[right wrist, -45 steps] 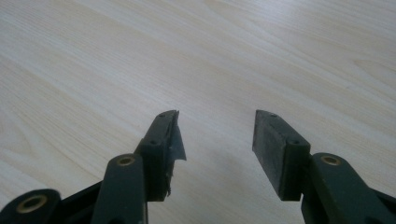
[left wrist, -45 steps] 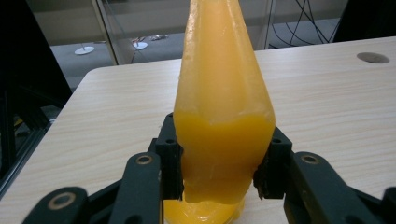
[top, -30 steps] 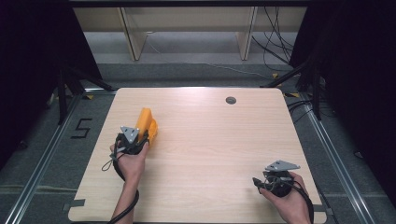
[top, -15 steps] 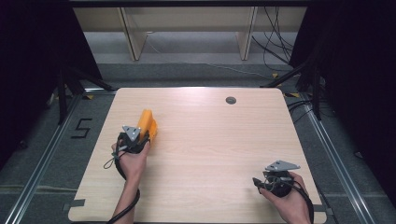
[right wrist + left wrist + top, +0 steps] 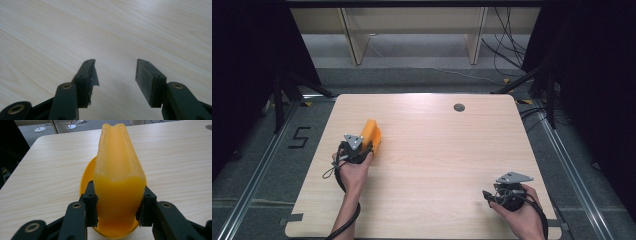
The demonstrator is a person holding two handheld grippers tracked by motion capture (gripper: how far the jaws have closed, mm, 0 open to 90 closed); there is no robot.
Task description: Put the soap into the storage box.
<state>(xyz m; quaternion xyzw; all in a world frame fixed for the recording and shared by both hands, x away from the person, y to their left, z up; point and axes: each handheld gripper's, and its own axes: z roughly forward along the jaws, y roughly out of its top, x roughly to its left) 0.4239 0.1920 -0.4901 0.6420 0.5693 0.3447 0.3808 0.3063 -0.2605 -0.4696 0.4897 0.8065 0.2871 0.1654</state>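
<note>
An orange plastic piece (image 5: 371, 133) shaped like a long, grooved scoop rests on the left part of the wooden table (image 5: 437, 150). My left gripper (image 5: 363, 145) is shut on its near end. In the left gripper view the orange piece (image 5: 117, 167) stands between the two pads (image 5: 91, 206), and a rounder yellow rim (image 5: 83, 180) shows behind it, low on the tabletop. My right gripper (image 5: 491, 196) sits near the table's front right corner, held by a hand. In the right gripper view it (image 5: 115, 72) is open over bare wood with nothing between its fingers.
A small dark round hole (image 5: 459, 107) lies near the table's far edge. Beyond the table are a pale shelf frame (image 5: 412, 30) and loose cables (image 5: 507, 50) on the floor. A "5" mark (image 5: 299, 137) is on the floor to the left.
</note>
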